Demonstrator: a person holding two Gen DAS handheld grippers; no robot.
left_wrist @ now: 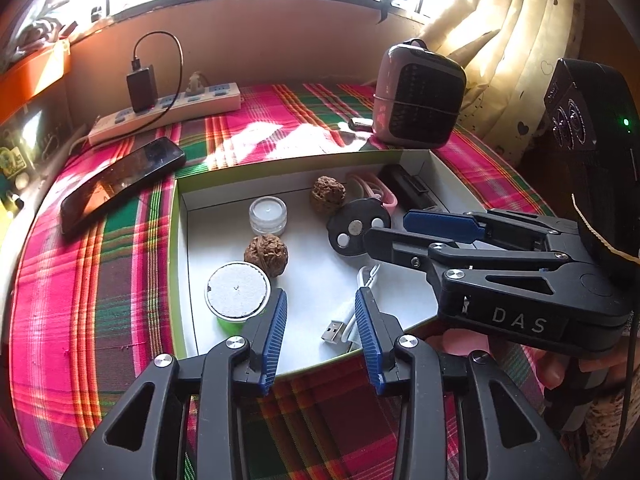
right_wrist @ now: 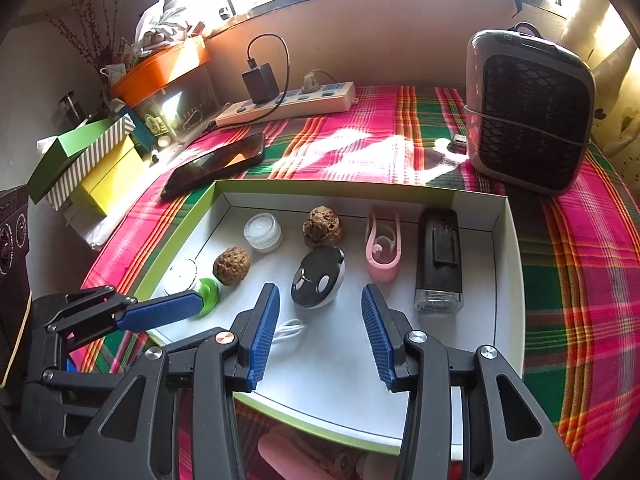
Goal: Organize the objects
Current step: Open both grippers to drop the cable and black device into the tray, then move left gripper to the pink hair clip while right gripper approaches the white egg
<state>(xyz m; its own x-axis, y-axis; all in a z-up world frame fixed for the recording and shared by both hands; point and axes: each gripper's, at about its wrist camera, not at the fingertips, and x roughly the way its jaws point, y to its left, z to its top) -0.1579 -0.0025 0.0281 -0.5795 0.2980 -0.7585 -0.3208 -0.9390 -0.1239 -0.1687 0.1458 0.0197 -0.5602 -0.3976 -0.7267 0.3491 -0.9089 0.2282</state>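
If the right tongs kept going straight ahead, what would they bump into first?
Probably the round black gadget in the box; it sits just ahead between the open right tongs, though depth is hard to judge.

You see woven plaid cloth (right_wrist: 568, 280) over worktop, matt. Cardboard tray (right_wrist: 510, 248) smooth, white inside. Walnuts (right_wrist: 322, 227) rough, wrinkled. Phone (right_wrist: 216, 164) at 10 o'clock glossy glass. Small jar (right_wrist: 263, 233) clear plastic. Claw pads (right_wrist: 262, 336) ribbed blue, arms matt black plastic.

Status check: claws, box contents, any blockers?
Left claw open, empty. Right claw open, empty. Both over box; walnuts, cable inside. Nothing in the way.
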